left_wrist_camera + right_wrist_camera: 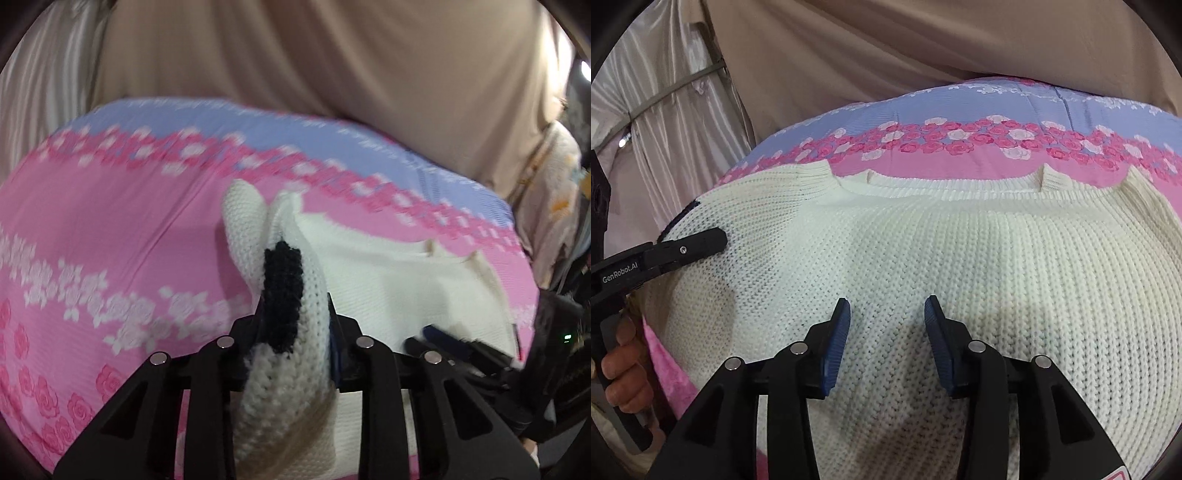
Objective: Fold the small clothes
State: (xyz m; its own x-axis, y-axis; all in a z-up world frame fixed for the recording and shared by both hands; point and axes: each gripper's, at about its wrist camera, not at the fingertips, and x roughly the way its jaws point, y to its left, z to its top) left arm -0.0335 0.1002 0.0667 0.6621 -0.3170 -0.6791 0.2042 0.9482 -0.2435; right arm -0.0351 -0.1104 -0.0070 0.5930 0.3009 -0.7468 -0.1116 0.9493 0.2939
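While my left gripper clamps the white knit sweater's side fold at centre frame, my right gripper hovers agape. Next move, likely: carry the fold across evenly.

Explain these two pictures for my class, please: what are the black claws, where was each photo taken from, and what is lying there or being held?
No robot here: a person holds a two-finger gripper in each hand, each with a camera looking along its fingers. In the left camera's picture, the left gripper is shut on a bunched edge of the cream knitted sweater, where a dark patch shows. In the right camera's picture, the right gripper hangs open just above the sweater, which is spread on a pink and blue flowered cover. The left gripper shows there at the left edge. Beige cloth hangs behind.
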